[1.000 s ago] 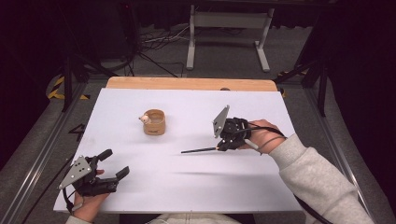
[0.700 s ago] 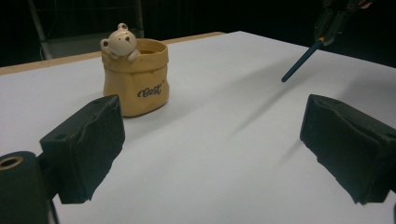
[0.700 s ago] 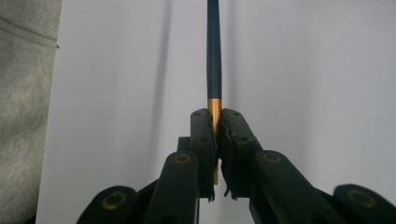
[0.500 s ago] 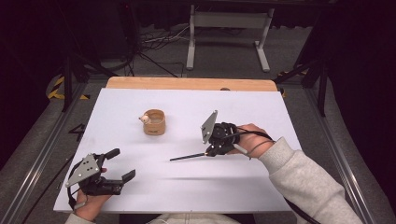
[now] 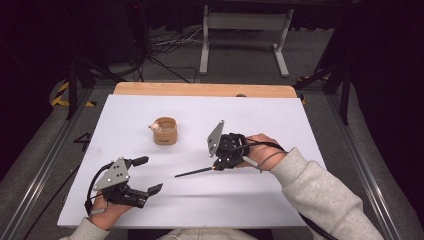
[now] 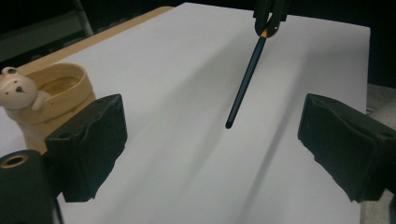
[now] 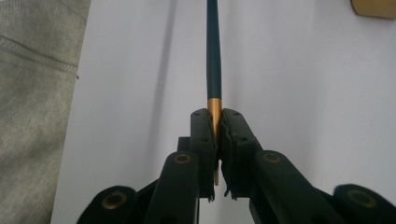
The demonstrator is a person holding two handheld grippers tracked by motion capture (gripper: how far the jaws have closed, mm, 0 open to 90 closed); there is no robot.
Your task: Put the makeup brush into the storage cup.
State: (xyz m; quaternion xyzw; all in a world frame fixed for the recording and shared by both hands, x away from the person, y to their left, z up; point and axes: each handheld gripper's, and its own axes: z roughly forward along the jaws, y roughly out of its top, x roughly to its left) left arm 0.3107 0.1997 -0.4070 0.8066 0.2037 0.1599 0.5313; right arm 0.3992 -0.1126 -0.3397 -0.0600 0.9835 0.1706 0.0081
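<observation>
Right gripper (image 5: 218, 165) clamped on slim dark pen with gold band (image 5: 194, 173), carried from right of centre toward lower-centre frame, tip nearer wide-open, empty left gripper (image 5: 146, 175); handover looks next; small wooden bear cup (image 5: 165, 131) untouched

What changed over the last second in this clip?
The right gripper, clamped on the dark pen throughout, carried it toward the person and leftward across the table. The left gripper, jaws open and empty, shifted right and a little further up the table. The wooden cup with the bear figure stayed put.
</observation>
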